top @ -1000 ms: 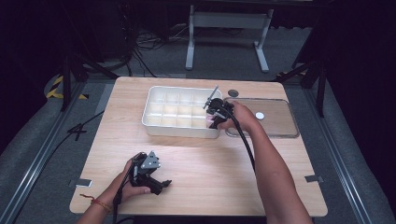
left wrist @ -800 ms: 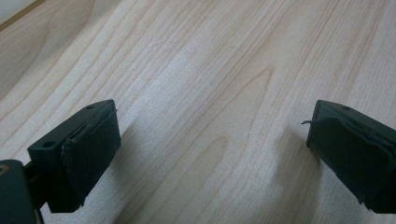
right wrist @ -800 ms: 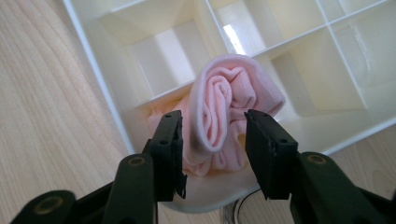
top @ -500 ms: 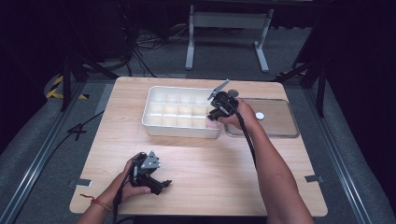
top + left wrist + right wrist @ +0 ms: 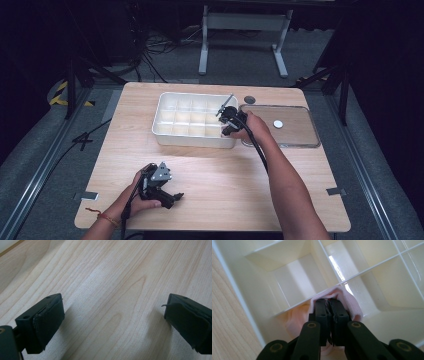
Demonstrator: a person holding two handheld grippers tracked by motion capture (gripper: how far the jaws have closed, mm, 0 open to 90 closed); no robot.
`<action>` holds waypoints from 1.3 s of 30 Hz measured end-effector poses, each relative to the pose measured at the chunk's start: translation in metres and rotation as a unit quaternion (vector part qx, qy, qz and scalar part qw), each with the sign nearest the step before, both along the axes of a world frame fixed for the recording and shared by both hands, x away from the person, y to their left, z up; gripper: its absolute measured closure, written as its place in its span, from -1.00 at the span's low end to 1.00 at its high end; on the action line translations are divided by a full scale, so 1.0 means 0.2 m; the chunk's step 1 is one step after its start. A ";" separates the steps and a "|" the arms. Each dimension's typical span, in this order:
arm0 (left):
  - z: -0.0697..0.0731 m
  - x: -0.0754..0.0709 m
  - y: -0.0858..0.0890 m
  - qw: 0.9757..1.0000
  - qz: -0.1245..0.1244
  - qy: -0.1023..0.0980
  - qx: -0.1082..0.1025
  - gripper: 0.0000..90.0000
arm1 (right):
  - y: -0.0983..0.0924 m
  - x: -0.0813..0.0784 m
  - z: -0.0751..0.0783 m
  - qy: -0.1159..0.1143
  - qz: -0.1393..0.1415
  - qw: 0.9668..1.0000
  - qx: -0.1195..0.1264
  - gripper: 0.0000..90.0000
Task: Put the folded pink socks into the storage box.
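A white compartment tray (image 5: 165,107) stands at the table's middle back. My right gripper (image 5: 227,125) reaches down into a compartment at the tray's near right corner. In the right gripper view its jaws have just been closing and now stand together, shut on a pale pink cloth (image 5: 350,306) that bulges around the tips of the right gripper (image 5: 330,302) against a tray divider (image 5: 294,302). My left gripper (image 5: 167,197) rests on the bare wood at the front left. The left gripper (image 5: 112,322) is open with only the tabletop between its pads.
A clear flat lid (image 5: 300,137) lies right of the tray with a small white disc (image 5: 278,123) on it. A dark round piece (image 5: 249,99) sits behind the lid. The right gripper's cable (image 5: 257,147) trails along the forearm.
The right hand has shifted slightly toward the tray's near right corner and dipped into it. The left hand and its gripper have stayed where they were.
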State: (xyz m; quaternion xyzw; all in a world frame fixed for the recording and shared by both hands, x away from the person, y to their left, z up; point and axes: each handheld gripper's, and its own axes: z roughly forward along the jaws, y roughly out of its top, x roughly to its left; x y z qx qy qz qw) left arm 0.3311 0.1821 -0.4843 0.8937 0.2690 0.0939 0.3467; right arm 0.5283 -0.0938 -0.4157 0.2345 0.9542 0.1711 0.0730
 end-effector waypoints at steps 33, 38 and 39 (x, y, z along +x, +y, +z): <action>0.00 0.00 0.00 1.000 0.001 0.000 0.000 -0.93 | -0.10 -0.10 0.16 -0.036 -0.003 0.998 0.057 0.80; 0.00 0.00 0.00 1.000 0.001 0.000 0.000 -0.93 | -0.13 -0.14 0.21 -0.047 0.002 0.997 0.062 0.78; 0.00 0.00 0.00 1.000 0.000 0.001 0.001 -0.93 | -0.13 -0.16 0.22 -0.049 0.006 0.997 0.062 0.77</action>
